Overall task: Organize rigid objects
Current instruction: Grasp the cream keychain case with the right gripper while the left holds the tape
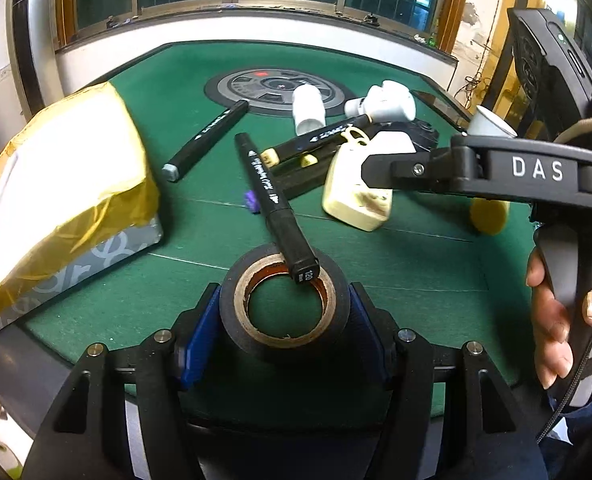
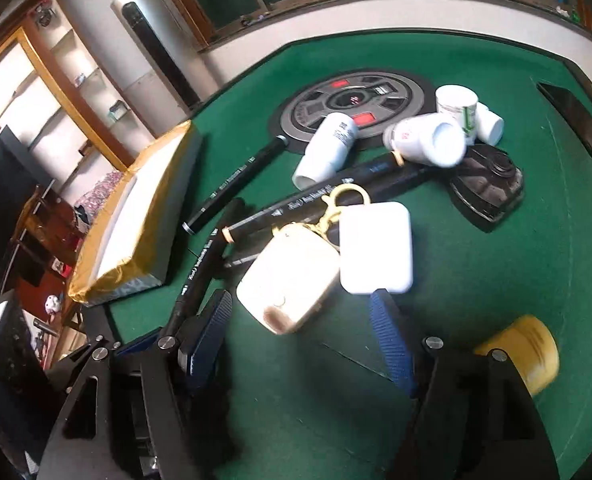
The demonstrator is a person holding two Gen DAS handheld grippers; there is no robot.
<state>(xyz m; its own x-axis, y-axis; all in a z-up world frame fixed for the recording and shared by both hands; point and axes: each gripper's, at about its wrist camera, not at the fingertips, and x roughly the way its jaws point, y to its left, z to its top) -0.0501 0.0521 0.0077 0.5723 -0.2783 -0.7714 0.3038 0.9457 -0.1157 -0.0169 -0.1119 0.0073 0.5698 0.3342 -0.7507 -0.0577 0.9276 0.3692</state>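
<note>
My left gripper [image 1: 285, 312] is shut on a black tape roll [image 1: 256, 332] near the table's front edge. A black marker [image 1: 274, 206] rests with one end on the roll's rim. My right gripper [image 2: 302, 316] is open above the green table [image 2: 516, 264], just short of a cream earbud case [image 2: 288, 280] and a white case [image 2: 376, 246]; it also shows in the left wrist view [image 1: 380, 170] over the cream case [image 1: 352, 196]. More black markers [image 2: 240, 176] and white bottles [image 2: 330, 146] lie behind.
A gold-edged box [image 1: 56, 184] with a white inside stands at the left. A yellow round lid [image 2: 528, 352] lies at the right. A black camera-like device [image 2: 488, 184] and a round grey centre panel [image 2: 356, 104] sit further back.
</note>
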